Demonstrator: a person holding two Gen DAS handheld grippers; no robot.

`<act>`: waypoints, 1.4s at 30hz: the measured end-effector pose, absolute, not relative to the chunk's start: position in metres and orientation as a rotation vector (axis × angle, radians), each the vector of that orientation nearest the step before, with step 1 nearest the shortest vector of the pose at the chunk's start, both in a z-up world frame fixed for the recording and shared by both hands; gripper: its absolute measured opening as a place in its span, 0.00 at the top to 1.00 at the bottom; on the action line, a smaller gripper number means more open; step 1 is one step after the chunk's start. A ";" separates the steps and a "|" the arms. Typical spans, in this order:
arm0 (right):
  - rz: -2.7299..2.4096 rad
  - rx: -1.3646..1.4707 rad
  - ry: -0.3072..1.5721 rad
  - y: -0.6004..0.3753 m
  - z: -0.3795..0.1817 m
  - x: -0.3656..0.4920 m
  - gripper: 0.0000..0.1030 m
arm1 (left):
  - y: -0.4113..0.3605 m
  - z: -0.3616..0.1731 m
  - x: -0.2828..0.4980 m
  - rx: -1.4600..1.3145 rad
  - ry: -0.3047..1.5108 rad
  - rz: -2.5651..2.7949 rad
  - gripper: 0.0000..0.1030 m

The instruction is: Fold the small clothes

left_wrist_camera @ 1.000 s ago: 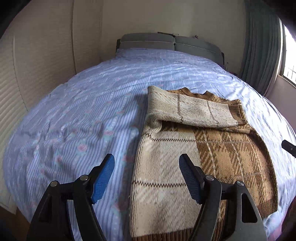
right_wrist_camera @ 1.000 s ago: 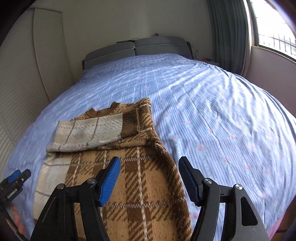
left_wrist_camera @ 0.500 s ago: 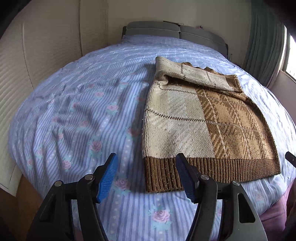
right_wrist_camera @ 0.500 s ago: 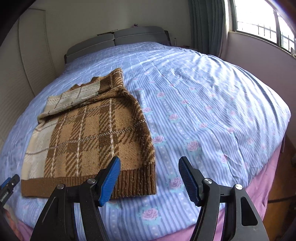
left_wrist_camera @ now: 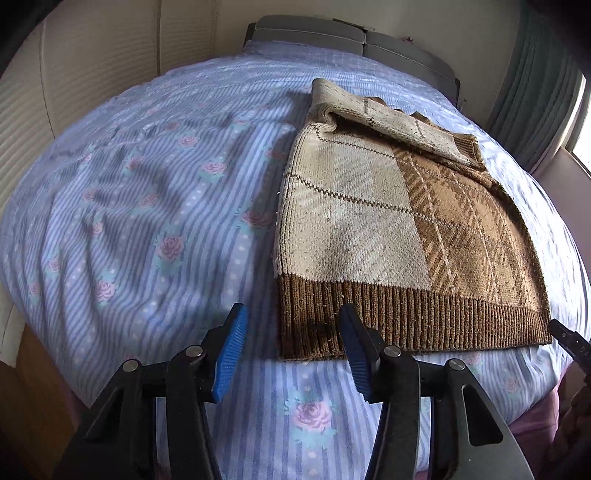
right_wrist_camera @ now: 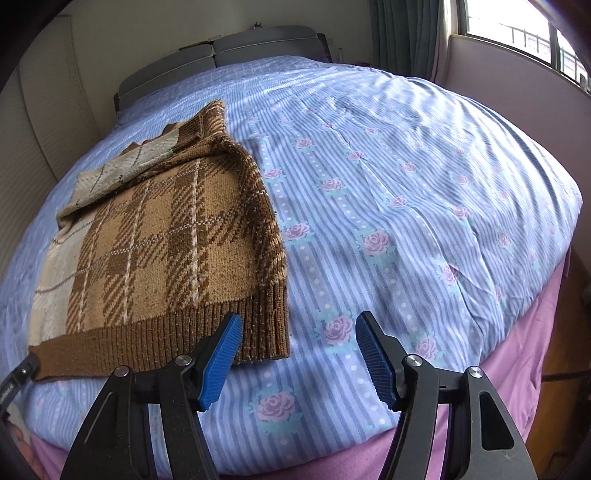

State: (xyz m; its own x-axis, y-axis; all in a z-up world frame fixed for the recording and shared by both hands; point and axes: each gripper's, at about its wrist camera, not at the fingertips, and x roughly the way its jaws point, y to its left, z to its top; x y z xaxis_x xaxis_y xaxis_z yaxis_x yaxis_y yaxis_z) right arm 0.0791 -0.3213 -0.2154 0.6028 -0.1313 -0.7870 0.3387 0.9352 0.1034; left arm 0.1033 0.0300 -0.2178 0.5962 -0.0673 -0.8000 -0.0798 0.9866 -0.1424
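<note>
A brown and cream plaid knit sweater (left_wrist_camera: 399,229) lies flat on the bed, its sleeves folded across the top and its ribbed hem toward me; it also shows in the right wrist view (right_wrist_camera: 166,251). My left gripper (left_wrist_camera: 291,350) is open and empty, low over the hem's left corner. My right gripper (right_wrist_camera: 299,354) is open and empty, low over the hem's right corner. Each gripper's tip shows at the edge of the other view.
The bed has a blue striped sheet with roses (right_wrist_camera: 406,206) and a grey headboard (left_wrist_camera: 351,40). A pink bed skirt (right_wrist_camera: 517,369) hangs at the near edge. A window and green curtain (right_wrist_camera: 406,33) are at the right, a cream wall panel (left_wrist_camera: 74,74) at the left.
Both grippers have pulled back from over the sweater's middle toward the near edge of the bed and dropped low at the hem corners. Both stayed open.
</note>
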 end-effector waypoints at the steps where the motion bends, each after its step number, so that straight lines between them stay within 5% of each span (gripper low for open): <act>1: -0.267 0.252 0.895 -0.321 -0.217 0.080 0.43 | 0.030 -0.220 0.105 -0.175 0.946 0.002 0.56; 8: -0.234 0.288 0.971 -0.323 -0.232 0.089 0.60 | 0.031 -0.229 0.107 -0.201 0.992 -0.019 0.71; 15: -0.163 0.341 0.991 -0.323 -0.236 0.091 0.87 | 0.030 -0.233 0.106 -0.216 1.027 -0.031 0.81; 20: -0.153 0.386 0.966 -0.328 -0.233 0.086 0.90 | 0.028 -0.229 0.102 -0.210 1.012 -0.040 0.89; 42: -0.125 0.416 0.849 -0.329 -0.190 0.050 0.92 | 0.035 -0.191 0.069 -0.217 0.903 -0.034 0.90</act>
